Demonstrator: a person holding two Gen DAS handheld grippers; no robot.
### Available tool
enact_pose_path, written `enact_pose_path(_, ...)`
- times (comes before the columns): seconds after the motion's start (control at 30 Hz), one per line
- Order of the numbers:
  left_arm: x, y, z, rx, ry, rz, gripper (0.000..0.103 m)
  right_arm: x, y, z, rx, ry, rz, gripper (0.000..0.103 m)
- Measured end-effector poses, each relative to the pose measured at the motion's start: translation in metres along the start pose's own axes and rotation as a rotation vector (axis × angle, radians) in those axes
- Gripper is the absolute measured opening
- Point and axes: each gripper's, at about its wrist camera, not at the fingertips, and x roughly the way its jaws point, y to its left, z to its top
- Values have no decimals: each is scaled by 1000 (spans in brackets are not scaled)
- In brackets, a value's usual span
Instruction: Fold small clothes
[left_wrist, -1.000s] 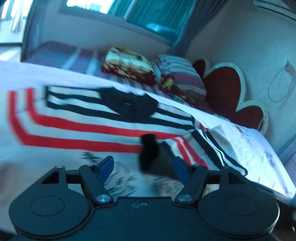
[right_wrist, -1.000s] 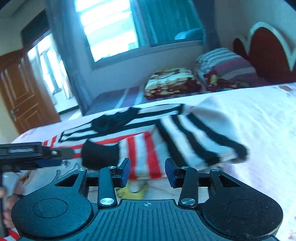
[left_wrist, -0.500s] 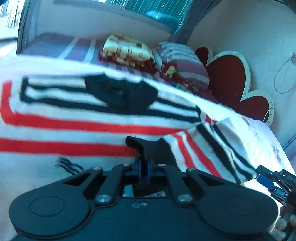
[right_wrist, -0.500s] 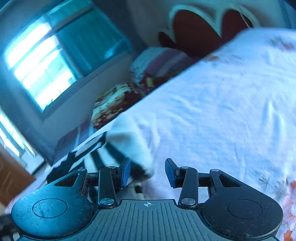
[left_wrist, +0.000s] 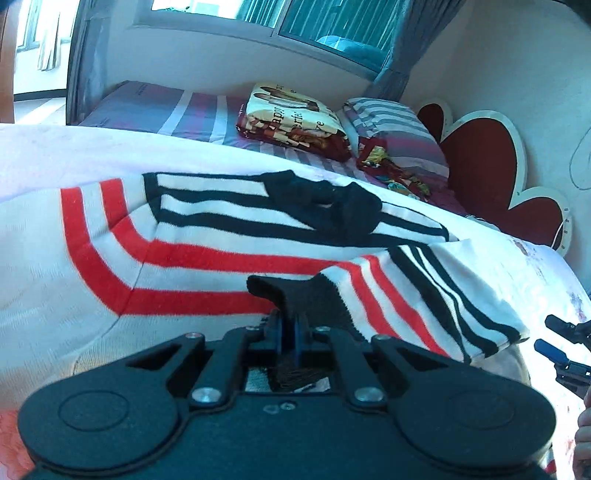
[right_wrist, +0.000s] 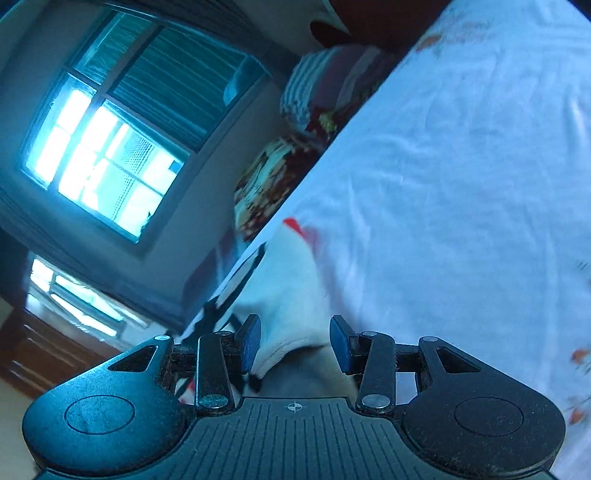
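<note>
A small white sweater (left_wrist: 207, 236) with red and black stripes and a black collar lies spread on the bed. Its right sleeve (left_wrist: 424, 295) is folded in across the body. My left gripper (left_wrist: 289, 330) is shut on the sleeve's black cuff (left_wrist: 295, 295) at the near edge. My right gripper (right_wrist: 294, 341) is open and rolled sideways, and a white edge of the sweater (right_wrist: 284, 295) lies between its blue pads without being clamped. The right gripper also shows at the right edge of the left wrist view (left_wrist: 561, 343).
The white floral bedsheet (right_wrist: 461, 166) extends to the right. A folded patterned blanket (left_wrist: 291, 118) and a striped pillow (left_wrist: 395, 129) lie at the far side near the red heart-shaped headboard (left_wrist: 491, 162). A window (right_wrist: 107, 155) and curtains are behind.
My left gripper closed on the black cuff and pulled the sleeve in over the body. My right gripper swung away to the sweater's right edge and rolled sideways, staying open.
</note>
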Motion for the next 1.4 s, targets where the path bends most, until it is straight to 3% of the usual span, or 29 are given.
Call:
enact_pose_path(0.13, 2, 2, -2, -9, 2, 5, 5, 13, -8, -1, 91, 82, 31, 42)
enact_pose_path(0.33, 2, 3, -1, 1, 9, 6, 5, 22, -26, 17, 147, 66, 51, 42)
enact_pose_path(0.37, 1, 3, 0, 2, 8, 3, 5, 22, -25, 18, 122, 65, 40, 21)
enact_pose_path(0.4, -1, 2, 2, 4, 0, 0, 5, 21, -22, 20, 91, 66, 26, 14)
enact_pose_path(0.5, -5, -1, 5, 33, -17, 13, 5, 11, -11, 10, -7, 51, 0, 13)
enact_pose_path(0.6, 7, 1, 1, 40, 29, 64, 5, 20, -5, -5, -164, 83, -113, 11)
enact_pose_path(0.8, 11, 0, -3, 59, 14, 74, 5, 9, 7, -14, -279, 101, -148, 12)
enact_pose_path(0.9, 9, 1, -4, 69, 13, 68, 5, -16, 24, -16, -388, 8, -146, 12)
enact_pose_path(1.0, 6, 0, -1, 79, -3, 73, 5, -12, 45, -14, -514, -31, -137, 11)
enact_pose_path(1.07, 6, -1, 0, 74, -5, 80, 5, 5, 46, -12, -523, 9, -120, 11)
enact_pose_path(1.13, 6, -1, -1, 70, -21, 102, 5, 34, 37, -16, -551, 103, -190, 11)
enact_pose_path(1.4, 12, -2, 0, 155, 2, 136, 7, 43, 32, -32, -648, 99, -194, 11)
